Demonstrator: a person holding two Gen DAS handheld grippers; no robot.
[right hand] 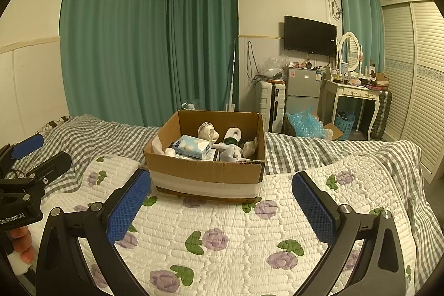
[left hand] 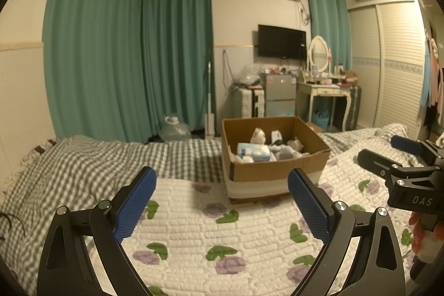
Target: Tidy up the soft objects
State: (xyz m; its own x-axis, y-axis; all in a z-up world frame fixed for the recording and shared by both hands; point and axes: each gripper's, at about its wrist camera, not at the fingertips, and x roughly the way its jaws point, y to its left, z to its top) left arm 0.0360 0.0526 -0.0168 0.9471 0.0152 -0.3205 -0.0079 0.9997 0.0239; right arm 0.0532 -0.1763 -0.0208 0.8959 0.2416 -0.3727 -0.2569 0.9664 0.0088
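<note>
A cardboard box [left hand: 277, 171] [right hand: 205, 171] sits on the bed on a white floral quilt [left hand: 222, 235] [right hand: 222, 235]. Inside it lie a blue tissue pack [left hand: 254, 151] [right hand: 191, 146], white plush toys [left hand: 258, 135] [right hand: 208, 130] and other white soft items [right hand: 231, 153]. My left gripper [left hand: 222, 199] is open and empty, held above the quilt short of the box. My right gripper [right hand: 222, 201] is open and empty, also just short of the box. Each gripper shows at the edge of the other's view, the right one [left hand: 394, 154] and the left one [right hand: 36, 154].
A grey checked bedspread [left hand: 83, 168] [right hand: 319, 151] covers the bed around the quilt. Beyond the bed are green curtains [left hand: 125, 46], a suitcase [right hand: 270, 104], a small fridge [right hand: 302, 89], a dressing table [right hand: 358, 96], a wardrobe [right hand: 416, 74] and an open box of blue wrap [right hand: 308, 125].
</note>
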